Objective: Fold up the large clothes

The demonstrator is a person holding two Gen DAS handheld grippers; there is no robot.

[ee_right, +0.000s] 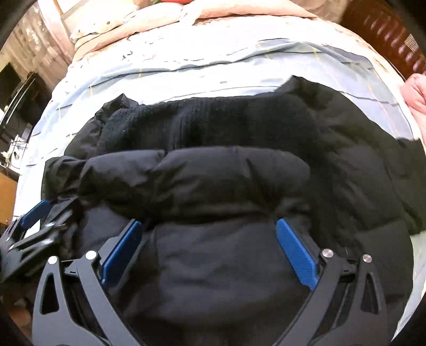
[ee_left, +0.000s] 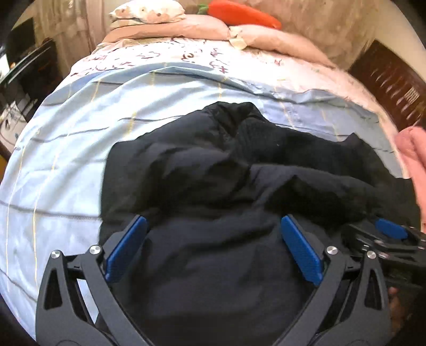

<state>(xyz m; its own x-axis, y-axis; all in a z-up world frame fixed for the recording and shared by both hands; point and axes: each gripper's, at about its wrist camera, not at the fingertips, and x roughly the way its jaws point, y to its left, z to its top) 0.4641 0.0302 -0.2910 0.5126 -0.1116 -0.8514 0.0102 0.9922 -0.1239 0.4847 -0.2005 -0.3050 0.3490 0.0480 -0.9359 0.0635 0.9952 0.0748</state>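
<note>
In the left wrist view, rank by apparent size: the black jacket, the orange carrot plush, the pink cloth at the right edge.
1. black jacket, by far the largest in frame.
2 and 3. orange carrot plush and pink cloth look similar; the cloth is cut off by the frame and nearer, so unranked.

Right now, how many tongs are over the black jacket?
2. The left tongs sit open over the near part of the black jacket. The right tongs, also open, are right beside them on the right. Nothing hides another pair.
</note>
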